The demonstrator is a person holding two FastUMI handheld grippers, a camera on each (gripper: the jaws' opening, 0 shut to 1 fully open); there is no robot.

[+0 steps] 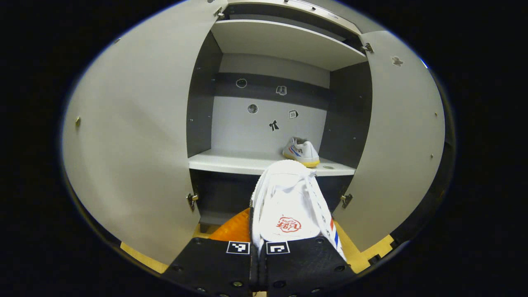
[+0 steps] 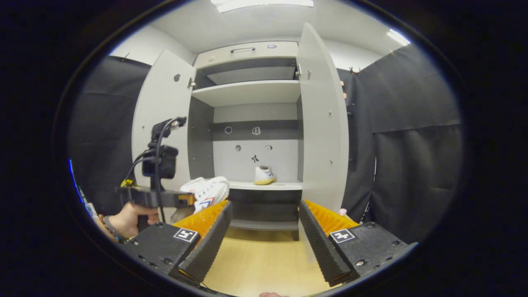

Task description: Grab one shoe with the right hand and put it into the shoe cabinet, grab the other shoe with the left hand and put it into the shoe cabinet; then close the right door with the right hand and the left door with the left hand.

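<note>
Light source: two ceiling strip lights point(image 2: 264, 3) are seen at the top of the right gripper view, both blown out to plain white.
Brightness: the cabinet doors point(image 1: 132, 136) and the shelf point(image 1: 231, 161) are evenly and softly lit; the floor point(image 2: 264, 264) is rendered warm and bright.
Shadows: the recess under the shelf and the cabinet's side walls are left dark; the dark band across the back panel is dimly lit.
Glare: a faint sheen is noted on the right door point(image 2: 319, 123).
Distortion: straight door edges are bowed strongly outward by the fisheye lens in both views.
Focus: the held shoe point(image 1: 288, 206) is rendered slightly soft; the far shoe point(image 2: 264, 175) is small and low in detail.
</note>
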